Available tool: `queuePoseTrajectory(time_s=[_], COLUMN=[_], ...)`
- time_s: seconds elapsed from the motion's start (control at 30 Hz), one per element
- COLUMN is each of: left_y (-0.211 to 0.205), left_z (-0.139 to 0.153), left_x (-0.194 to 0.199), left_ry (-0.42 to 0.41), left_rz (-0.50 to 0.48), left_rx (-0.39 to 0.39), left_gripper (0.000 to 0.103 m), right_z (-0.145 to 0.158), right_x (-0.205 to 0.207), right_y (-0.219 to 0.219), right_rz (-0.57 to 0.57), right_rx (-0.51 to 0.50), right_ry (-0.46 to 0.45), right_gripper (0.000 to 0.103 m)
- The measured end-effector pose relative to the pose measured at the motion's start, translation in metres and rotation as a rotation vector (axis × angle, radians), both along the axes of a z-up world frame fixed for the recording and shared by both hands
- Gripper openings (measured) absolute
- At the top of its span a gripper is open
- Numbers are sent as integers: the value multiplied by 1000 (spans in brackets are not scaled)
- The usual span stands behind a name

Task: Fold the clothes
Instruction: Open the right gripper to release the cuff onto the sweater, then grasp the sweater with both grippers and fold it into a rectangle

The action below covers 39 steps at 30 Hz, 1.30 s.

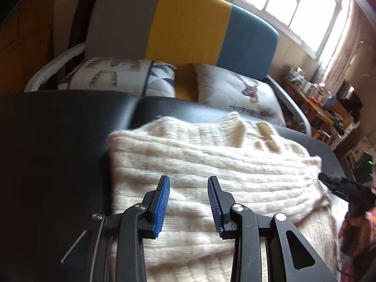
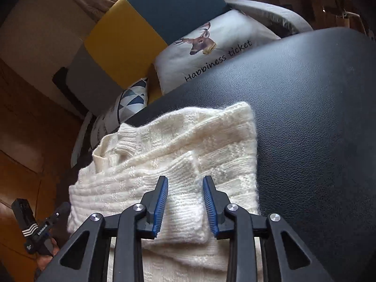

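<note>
A black leather-like surface (image 2: 317, 117) is being used as the folding place, with a grey, yellow and blue sofa (image 1: 188, 23) standing behind it. A cream knitted sweater (image 1: 211, 164) is being kept on that surface, folded over itself into layers, its ribbed collar turned towards the sofa. A deer-printed cushion (image 2: 206, 47) is being propped against the sofa. The left gripper (image 1: 188, 183) is being held above the sweater, fingers apart and empty. The right gripper (image 2: 185, 183) is being held likewise, parted, nothing between.
</note>
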<state>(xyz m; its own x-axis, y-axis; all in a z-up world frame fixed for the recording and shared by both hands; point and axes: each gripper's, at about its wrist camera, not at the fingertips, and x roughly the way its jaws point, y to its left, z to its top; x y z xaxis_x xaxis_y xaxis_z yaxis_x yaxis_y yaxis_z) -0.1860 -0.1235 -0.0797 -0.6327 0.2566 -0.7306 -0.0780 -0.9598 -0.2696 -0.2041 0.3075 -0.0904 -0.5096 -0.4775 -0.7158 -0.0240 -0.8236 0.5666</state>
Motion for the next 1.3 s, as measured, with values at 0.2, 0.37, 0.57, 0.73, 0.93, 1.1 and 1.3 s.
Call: queuePoseTrajectory(time_s=[0.2, 0.37, 0.57, 0.73, 0.93, 1.1, 1.3], left_y=[46, 100, 146, 141, 141, 109, 35], left_z=[9, 8, -14, 3, -6, -4, 11], left_x=[-10, -27, -40, -40, -52, -45, -10], left_ry=[11, 18, 20, 106, 50, 15, 51], left_rz=[-187, -340, -432, -351, -328, -226, -10], left_rx=[-38, -117, -268, -231, -219, -82, 24], left_gripper=[39, 46, 26, 5, 7, 25, 35], right_z=[-1, 15, 35, 54, 16, 24, 51], right_x=[-7, -4, 2, -8, -10, -8, 16], right_y=[-10, -52, -76, -70, -54, -36, -67], right_rz=[91, 249, 321, 243, 189, 116, 179], right_rx=[52, 376, 564, 556, 519, 472, 439], right_ry=[-13, 86, 197, 247, 128, 131, 283], right_gripper=[33, 19, 11, 11, 11, 11, 25])
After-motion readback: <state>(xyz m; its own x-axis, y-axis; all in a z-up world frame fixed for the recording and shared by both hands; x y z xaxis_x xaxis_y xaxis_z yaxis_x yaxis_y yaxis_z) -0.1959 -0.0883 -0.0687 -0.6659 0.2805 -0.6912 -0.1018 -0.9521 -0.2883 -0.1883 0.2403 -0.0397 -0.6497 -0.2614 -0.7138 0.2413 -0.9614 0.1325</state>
